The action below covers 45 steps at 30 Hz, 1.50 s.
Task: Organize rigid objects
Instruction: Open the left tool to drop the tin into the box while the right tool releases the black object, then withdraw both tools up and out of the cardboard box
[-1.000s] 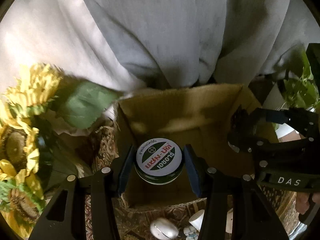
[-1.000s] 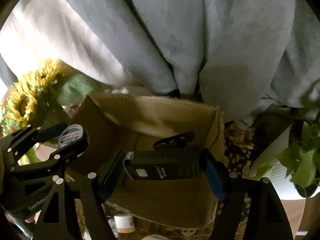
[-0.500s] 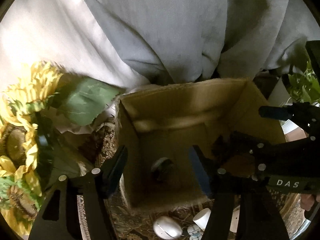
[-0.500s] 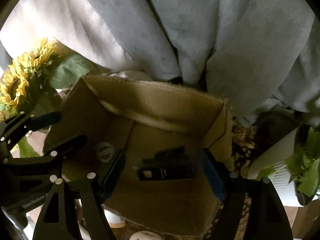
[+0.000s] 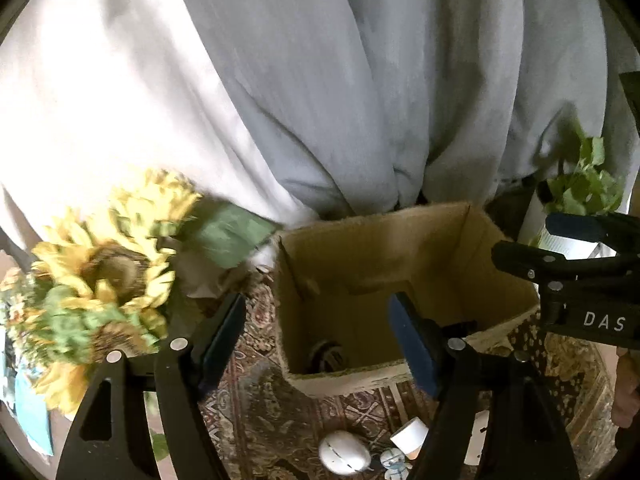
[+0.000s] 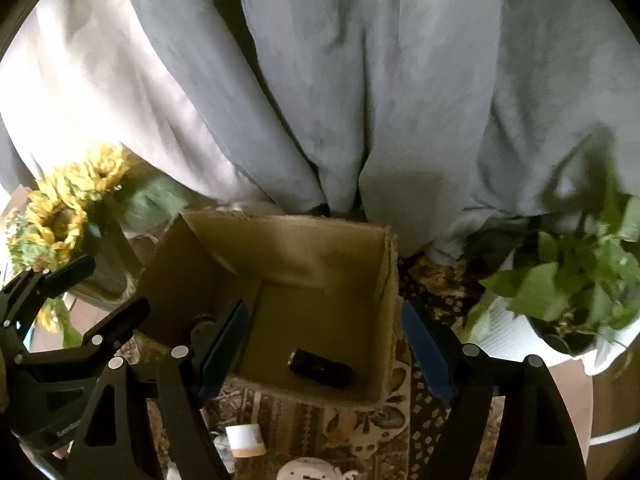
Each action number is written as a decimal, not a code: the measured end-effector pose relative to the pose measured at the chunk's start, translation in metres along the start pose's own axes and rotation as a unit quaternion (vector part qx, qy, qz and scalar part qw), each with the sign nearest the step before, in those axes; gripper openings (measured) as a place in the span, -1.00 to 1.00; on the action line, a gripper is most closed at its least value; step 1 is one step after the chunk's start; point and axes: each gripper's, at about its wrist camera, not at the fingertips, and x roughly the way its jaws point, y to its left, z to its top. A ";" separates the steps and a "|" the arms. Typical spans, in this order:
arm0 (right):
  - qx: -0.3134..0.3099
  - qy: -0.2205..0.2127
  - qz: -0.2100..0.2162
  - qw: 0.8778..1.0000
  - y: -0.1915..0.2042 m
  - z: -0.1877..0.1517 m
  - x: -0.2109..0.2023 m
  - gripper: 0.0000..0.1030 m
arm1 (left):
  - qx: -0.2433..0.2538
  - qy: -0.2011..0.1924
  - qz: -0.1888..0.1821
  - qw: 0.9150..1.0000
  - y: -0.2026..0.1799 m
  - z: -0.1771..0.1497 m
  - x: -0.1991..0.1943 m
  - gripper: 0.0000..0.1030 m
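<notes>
An open cardboard box [image 5: 404, 240] [image 6: 288, 240] stands on a patterned cloth. A round tin [image 5: 326, 356] lies in its near left corner in the left wrist view. A black rectangular device [image 6: 320, 367] lies on the box floor in the right wrist view. My left gripper [image 5: 318, 332] is open and empty, above the box's near left edge. My right gripper [image 6: 324, 342] is open and empty above the box's near side. Each gripper also shows in the other's view, the right one [image 5: 580, 264] and the left one [image 6: 76, 300].
Sunflowers [image 5: 100, 276] [image 6: 60, 216] stand left of the box. A potted green plant [image 6: 580, 280] [image 5: 580, 188] in a white pot stands to the right. A white oval object [image 5: 344, 456], a small white cup [image 5: 410, 432] and a white jar [image 6: 245, 439] lie in front. Grey curtains hang behind.
Both grippers opened. The tin and the black device dropped into the box. Both grippers have since drawn back and up from the box.
</notes>
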 end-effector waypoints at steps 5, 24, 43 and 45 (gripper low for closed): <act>0.003 -0.044 -0.011 0.999 0.004 -0.008 -0.033 0.60 | -0.009 -0.037 0.012 0.999 0.003 -0.010 -0.030 0.49; -0.004 -0.119 -0.025 0.993 0.029 -0.065 -0.088 0.77 | -0.024 -0.094 0.048 0.994 0.006 -0.073 -0.086 0.61; 0.036 -0.085 -0.062 0.994 0.016 -0.147 -0.077 0.77 | 0.114 -0.081 -0.005 0.990 -0.032 -0.126 -0.066 0.62; 0.040 -0.076 -0.063 0.994 0.015 -0.152 -0.075 0.77 | 0.127 -0.082 -0.015 0.988 -0.035 -0.130 -0.064 0.62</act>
